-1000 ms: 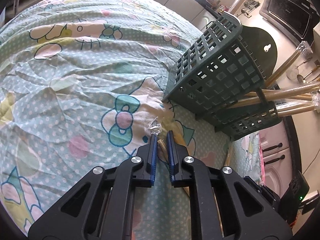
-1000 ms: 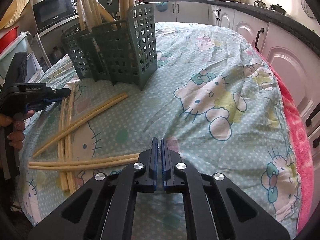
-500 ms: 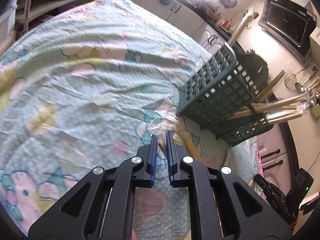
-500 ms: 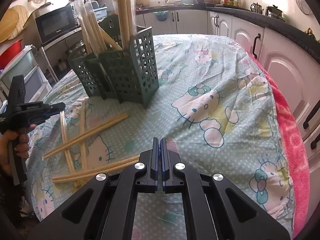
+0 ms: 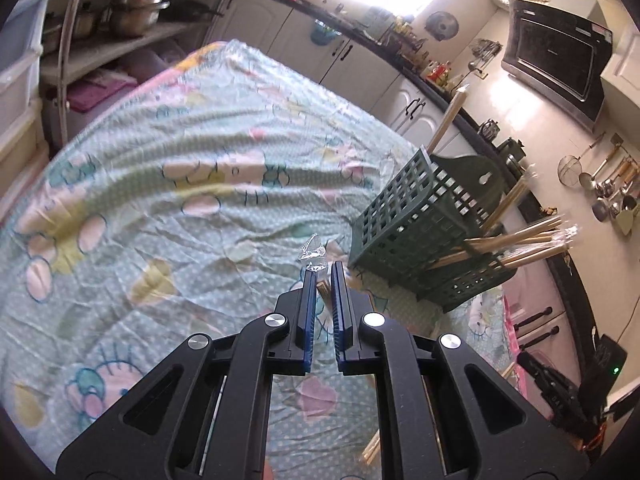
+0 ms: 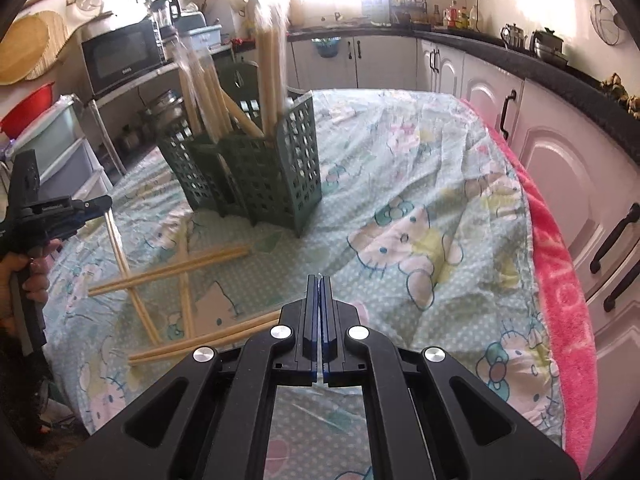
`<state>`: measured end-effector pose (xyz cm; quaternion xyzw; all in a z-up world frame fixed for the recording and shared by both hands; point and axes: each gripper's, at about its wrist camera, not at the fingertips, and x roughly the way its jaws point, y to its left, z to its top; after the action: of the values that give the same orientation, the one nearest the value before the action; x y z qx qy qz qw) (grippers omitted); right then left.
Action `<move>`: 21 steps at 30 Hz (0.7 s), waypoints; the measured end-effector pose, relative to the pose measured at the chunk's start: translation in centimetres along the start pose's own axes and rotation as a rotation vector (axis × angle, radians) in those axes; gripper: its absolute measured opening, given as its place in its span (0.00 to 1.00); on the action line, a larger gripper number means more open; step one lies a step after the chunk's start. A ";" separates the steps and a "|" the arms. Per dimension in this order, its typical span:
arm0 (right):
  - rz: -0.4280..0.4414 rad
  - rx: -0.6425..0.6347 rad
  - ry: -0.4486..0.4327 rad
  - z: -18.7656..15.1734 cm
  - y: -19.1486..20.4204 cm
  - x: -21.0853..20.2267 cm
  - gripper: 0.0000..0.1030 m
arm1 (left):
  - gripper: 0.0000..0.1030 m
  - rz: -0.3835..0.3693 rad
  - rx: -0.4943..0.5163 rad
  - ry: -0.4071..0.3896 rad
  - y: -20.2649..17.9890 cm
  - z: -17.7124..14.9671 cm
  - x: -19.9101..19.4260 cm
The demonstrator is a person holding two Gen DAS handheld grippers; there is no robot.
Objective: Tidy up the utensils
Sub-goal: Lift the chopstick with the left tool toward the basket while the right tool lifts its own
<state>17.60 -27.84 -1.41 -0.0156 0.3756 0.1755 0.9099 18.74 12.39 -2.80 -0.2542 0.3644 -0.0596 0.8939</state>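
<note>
Now, line by line:
Left tool (image 5: 324, 276): closed on a wrapped pair of chopsticks (image 5: 322, 287); the crinkled clear wrapper end sticks out past the fingertips, and the wooden end shows in the narrow gap between the blue pads.
Left tool seen from the right wrist view (image 6: 94, 204): held at the left edge of the table by the person's hand (image 6: 24, 280), raised above the cloth, with the gripped chopsticks (image 6: 120, 252) slanting down from its tip toward the table.
Right tool (image 6: 319, 280): fully closed with the two blue pads pressed together and nothing between them; it hangs over the cloth near the table's front edge.
Green utensil basket (image 6: 256, 168): a perforated plastic holder with several compartments, standing upright on the table, well apart from the right tool.
Basket contents: a number of wrapped chopstick pairs (image 6: 272, 64) stand in the compartments, some upright and some leaning; in the left wrist view they jut out of the basket (image 5: 420, 224) to the right.
Loose chopsticks (image 6: 172, 268): several pairs lie crossed on the cloth between the basket and the left edge; one pair (image 6: 208, 338) lies just left of the right tool.
Table (image 6: 420, 208): covered with a green dotted cartoon-cat cloth; a pink towel (image 6: 560, 280) lines its right edge.
Surroundings: a microwave (image 6: 120, 60) stands behind the basket.
</note>
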 end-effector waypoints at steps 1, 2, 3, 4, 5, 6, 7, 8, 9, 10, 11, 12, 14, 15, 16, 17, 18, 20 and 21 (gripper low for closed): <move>0.005 -0.004 -0.009 0.2 0.2 -0.3 0.01 | 0.04 0.001 0.006 -0.007 -0.1 0.1 -0.3; 0.011 -0.008 -0.018 0.4 0.4 -0.7 0.01 | 0.04 0.003 0.013 -0.019 -0.2 0.3 -0.9; 0.019 -0.015 -0.028 0.6 0.7 -1.0 0.01 | 0.04 0.003 0.018 -0.028 -0.4 0.5 -1.2; 0.028 -0.025 -0.040 0.9 1.1 -1.5 0.01 | 0.04 0.004 0.023 -0.036 -0.5 0.6 -1.5; 0.034 -0.033 -0.050 1.1 1.5 -1.8 0.01 | 0.04 0.005 0.029 -0.049 -0.6 0.7 -2.0; 0.041 -0.041 -0.060 1.3 1.9 -2.2 0.01 | 0.04 0.004 0.032 -0.057 -0.7 0.9 -2.3; 0.051 -0.056 -0.074 1.6 2.5 -2.7 0.01 | 0.04 0.001 0.034 -0.064 -0.8 1.0 -2.6; 0.057 -0.068 -0.085 1.9 3.0 -3.1 0.01 | 0.03 -0.004 0.038 -0.072 -0.9 1.1 -3.1; 0.065 -0.086 -0.100 2.2 3.7 -3.5 0.01 | 0.03 -0.007 0.042 -0.078 -1.0 1.2 -3.3; 0.073 -0.100 -0.111 2.4 4.2 -3.9 0.01 | 0.03 -0.011 0.046 -0.082 -1.2 1.3 -3.6; 0.078 -0.110 -0.119 2.6 4.6 -4.2 0.01 | 0.03 -0.016 0.051 -0.086 -1.5 1.3 -3.9; 0.083 -0.122 -0.129 2.8 5.2 -4.5 0.01 | 0.03 -0.021 0.058 -0.091 -1.8 1.4 -4.2; 0.096 -0.158 -0.147 3.1 6.5 -5.1 0.01 | 0.03 -0.030 0.074 -0.098 -2.4 1.4 -4.7; 0.099 -0.175 -0.155 3.2 7.1 -5.4 0.01 | 0.03 -0.036 0.079 -0.100 -2.6 1.5 -4.9; 0.103 -0.189 -0.159 3.3 7.6 -5.6 0.01 | 0.03 -0.041 0.085 -0.103 -2.9 1.5 -5.1; 0.106 -0.202 -0.163 3.4 8.1 -5.7 0.01 | 0.03 -0.048 0.093 -0.107 -3.3 1.5 -5.3; 0.108 -0.212 -0.168 3.5 8.5 -5.8 0.01 | 0.03 -0.053 0.099 -0.110 -3.5 1.5 -5.5; 0.119 -0.231 -0.173 3.7 9.3 -6.1 0.01 | 0.03 -0.067 0.114 -0.114 -4.2 1.6 -5.9; 0.124 -0.239 -0.175 3.8 9.7 -6.1 0.01 | 0.03 -0.072 0.119 -0.115 -4.5 1.6 -6.0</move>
<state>12.97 -20.05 6.56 -0.0854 0.2716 0.2754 0.9182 15.84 10.93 4.13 -0.2164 0.2986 -0.0986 0.9243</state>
